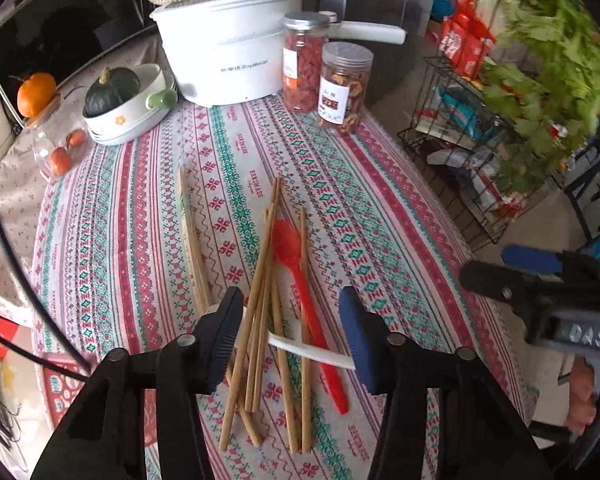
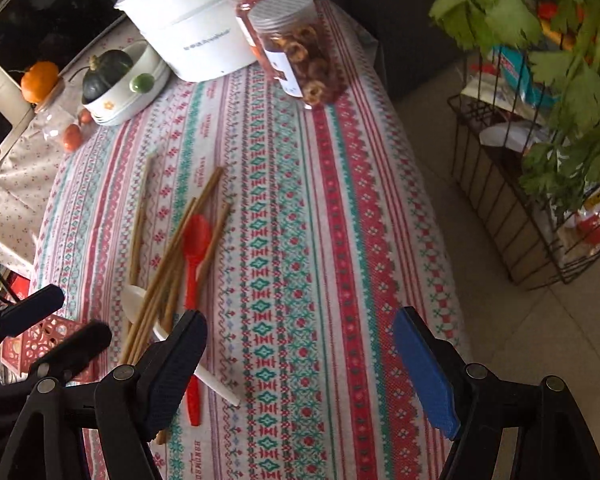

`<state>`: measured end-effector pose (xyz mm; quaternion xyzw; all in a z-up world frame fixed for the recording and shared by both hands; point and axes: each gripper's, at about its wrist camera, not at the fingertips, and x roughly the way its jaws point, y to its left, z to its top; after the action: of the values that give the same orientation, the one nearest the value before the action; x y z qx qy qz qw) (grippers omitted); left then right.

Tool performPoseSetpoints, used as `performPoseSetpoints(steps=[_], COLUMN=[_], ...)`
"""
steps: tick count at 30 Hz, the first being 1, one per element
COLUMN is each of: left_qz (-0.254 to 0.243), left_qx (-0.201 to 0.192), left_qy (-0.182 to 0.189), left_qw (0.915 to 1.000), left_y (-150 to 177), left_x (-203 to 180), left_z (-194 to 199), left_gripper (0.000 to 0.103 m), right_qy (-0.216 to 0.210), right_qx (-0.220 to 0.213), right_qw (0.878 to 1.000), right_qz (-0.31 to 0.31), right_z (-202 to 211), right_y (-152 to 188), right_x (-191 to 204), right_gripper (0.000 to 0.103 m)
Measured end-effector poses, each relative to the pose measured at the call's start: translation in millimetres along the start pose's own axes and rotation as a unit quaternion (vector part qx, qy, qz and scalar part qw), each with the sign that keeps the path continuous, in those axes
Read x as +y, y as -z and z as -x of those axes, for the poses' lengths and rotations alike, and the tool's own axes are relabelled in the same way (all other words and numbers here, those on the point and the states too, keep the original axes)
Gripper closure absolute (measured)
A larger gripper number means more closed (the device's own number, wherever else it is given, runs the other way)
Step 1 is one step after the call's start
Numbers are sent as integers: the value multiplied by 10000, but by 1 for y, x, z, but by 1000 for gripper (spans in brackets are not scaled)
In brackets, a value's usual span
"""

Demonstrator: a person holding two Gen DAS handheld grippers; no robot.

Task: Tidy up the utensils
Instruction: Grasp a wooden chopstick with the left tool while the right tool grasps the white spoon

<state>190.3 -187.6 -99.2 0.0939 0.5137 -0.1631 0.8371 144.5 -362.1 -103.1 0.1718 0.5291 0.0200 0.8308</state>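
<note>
Hovering over a jumble of utensils, my left gripper hangs with its jaws spread wide and empty above the bamboo chopsticks, which lie crossed in a loose heap on the patterned counter. A red spoon lies among them, its bowl pointing away from me, and a white spoon runs crosswise under the sticks. Another pair of chopsticks lies apart to the left. A white pot, two snack jars and a bowl holding a dark squash stand at the far end.

From the right wrist, my right gripper is also wide open and holds nothing, poised over bare cloth just right of the heap. A red basket peeks in at the lower left, beside my other gripper's fingers.

Sorting looks barely begun: nothing is gathered yet. I judge the step in hand to be picking up the chopsticks. The next move calls for lowering my left jaws around the bundle where the sticks converge, squaring them so several are caught at once without dragging the spoons along.
</note>
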Motion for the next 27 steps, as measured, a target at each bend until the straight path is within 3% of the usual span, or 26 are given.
performPoseSetpoints(steps=[4,7,18,20,27], left_qz=[170,168,392,354,29], left_qx=[213,291,553,561,172], left_qy=[-157,-241,-265,-290,-105], left_qw=[9995,9991,9973,9974,9998], left_y=[-16,-24,-42,-42,-29], left_x=[9,11,24,24,15], left_z=[-41,-61,-103,-103,-65], left_gripper=[78,85,87,96,98], right_qy=[-105,-120,-106,-98,-23], right_qx=[278,387,587,590,609], right_qw=[9990,9985,9976,9975,9973], right_qz=[-330,-373,-354,-366,-408], right_z=[-17,-25,-45,-46,-52], right_y=[1,1,-1,-1,-6], right_x=[-15,-17,-11,-11,-10], right_gripper=[22,22,22,22,22])
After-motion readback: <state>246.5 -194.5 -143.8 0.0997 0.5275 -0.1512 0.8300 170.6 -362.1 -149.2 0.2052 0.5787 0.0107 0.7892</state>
